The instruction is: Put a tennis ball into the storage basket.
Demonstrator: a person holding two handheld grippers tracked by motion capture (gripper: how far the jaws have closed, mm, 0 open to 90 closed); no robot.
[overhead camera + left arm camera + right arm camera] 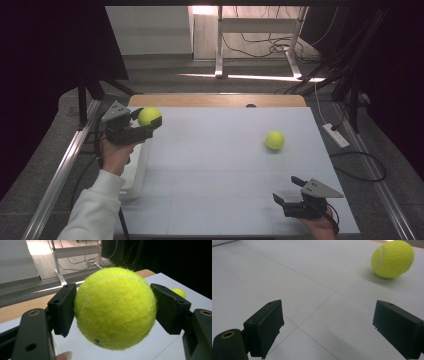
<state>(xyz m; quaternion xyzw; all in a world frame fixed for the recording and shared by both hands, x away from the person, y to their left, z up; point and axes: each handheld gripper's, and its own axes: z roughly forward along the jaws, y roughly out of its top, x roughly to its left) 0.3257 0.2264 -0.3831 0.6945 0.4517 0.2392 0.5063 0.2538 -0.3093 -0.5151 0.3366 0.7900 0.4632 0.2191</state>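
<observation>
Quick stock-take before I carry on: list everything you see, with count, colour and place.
held ball: 1, yellow-green, clamped between the jaws of the left hand-held gripper, at the table's far left corner.
loose ball: 1, yellow-green, lying on the table's right half, ahead of the right hand-held gripper.
table: 1, white top with a wooden far edge.
bin: 1, white, against the table's left edge; what it holds cannot be seen.
power strip: 1, white, on the floor to the right.
desk frame: 1, white, on the floor beyond the table.
left hand-held gripper: 1, black, shut on the held ball.
right hand-held gripper: 1, black, open, holding nothing, at the near right.
sleeve: 1, white, near left.
</observation>
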